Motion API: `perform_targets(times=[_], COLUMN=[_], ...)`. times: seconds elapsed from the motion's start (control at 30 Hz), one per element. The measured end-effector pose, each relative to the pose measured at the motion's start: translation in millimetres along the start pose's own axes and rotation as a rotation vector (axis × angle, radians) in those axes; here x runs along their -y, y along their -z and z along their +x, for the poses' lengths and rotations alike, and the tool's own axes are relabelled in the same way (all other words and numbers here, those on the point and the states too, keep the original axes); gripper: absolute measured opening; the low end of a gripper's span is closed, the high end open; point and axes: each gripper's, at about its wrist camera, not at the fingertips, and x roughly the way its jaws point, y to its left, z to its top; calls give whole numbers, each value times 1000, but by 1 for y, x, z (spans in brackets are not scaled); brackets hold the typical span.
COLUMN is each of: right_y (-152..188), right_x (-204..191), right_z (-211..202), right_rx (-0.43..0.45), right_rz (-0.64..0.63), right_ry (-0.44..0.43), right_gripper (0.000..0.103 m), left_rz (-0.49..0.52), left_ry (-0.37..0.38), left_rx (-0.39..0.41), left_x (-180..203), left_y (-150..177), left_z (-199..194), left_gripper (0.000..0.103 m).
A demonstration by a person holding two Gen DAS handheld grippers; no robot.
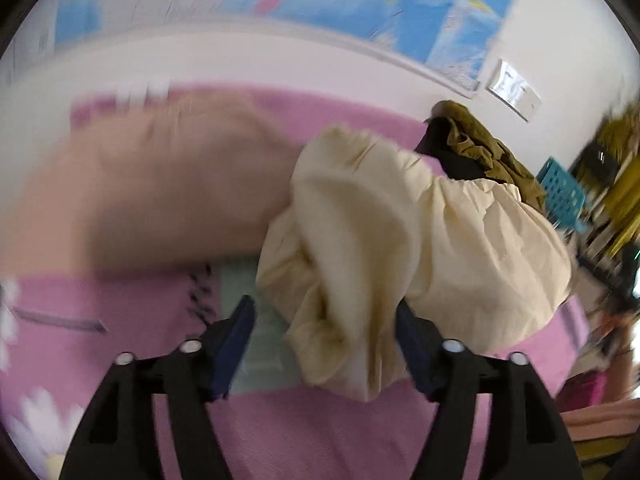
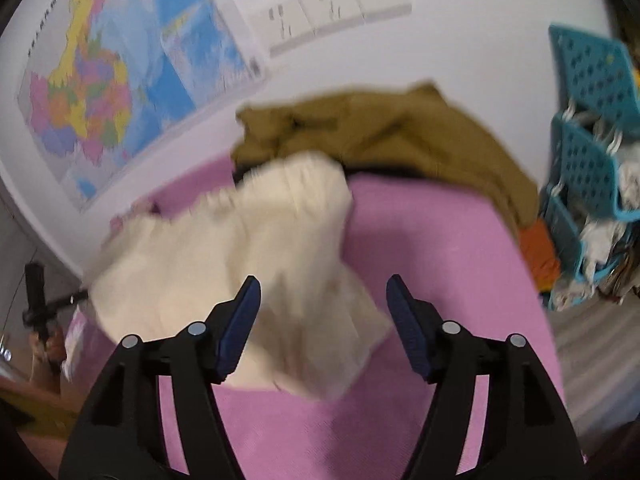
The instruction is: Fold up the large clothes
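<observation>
Pink bedspread (image 2: 420, 240) bears a cream garment (image 1: 400, 240) bunched between the spread-apart left hand-held gripper (image 1: 326, 320).

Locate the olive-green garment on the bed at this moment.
The olive-green garment lies bunched at the far edge of the pink bed cover against the wall, beyond the cream garment and left of the blue baskets.

Soft, even indoor light, heavy motion blur (worst at left), fisheye bending and dark corners.

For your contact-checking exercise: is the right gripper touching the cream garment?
Cannot tell. In the right wrist view the open right gripper frames the blurred cream garment, showing neither contact nor gap.
</observation>
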Motion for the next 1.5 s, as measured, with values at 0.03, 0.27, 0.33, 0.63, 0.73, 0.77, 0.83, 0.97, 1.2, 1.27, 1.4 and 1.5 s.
perform_targets(times=[0.03, 0.27, 0.33, 0.63, 0.73, 0.77, 0.83, 0.97, 1.2, 1.27, 1.4, 1.5], right_y=[-4, -15, -13, -29, -47, -53, -63, -57, -34, -34, -28, -15], right_x=[-11, -89, -104, -99, -104, -108, -111, -107, -88, -86, -76, -54], right_z=[0, 80, 111, 148, 134, 128, 117, 152, 174, 157, 106, 64], right_rx=[17, -102, -157, -160, -63, -21, 81, -4, -134, -102, -7, 52], right_rz=[-32, -232, -272, -203, -190, -190, -178, -188, -170, -165, -145, -104], right_ry=[-37, -101, -82, -106, -116, -108, -119, -81, -61, -84, -119, -98], right_gripper=[65, 65, 66, 1, 1, 1, 1, 1, 13, 30, 47, 51], left_rz=[22, 100, 126, 253, 190, 181, 154, 127, 73, 65, 98, 124], left_ry=[-12, -26, -3, -87, -80, -100, -110, -165, -112, -89, -56, -24], left_rx=[18, 67, 52, -48, -32, -34, -20, -20, -10, 8, 68, 108], left_x=[3, 28, 39, 71, 60, 58, 51, 41, 20, 19, 25, 32], left_y=[-5, -35, -38, -41, -56, -62, -73, -79, -69, -67, -58, -45], left_z=[-2, 7, 17, 72, 76, 79, 82, 97, 104, 94, 67, 44], left_gripper=[76, 79, 79, 64, 50, 39, 33, 38, 49, 54, 57, 60])
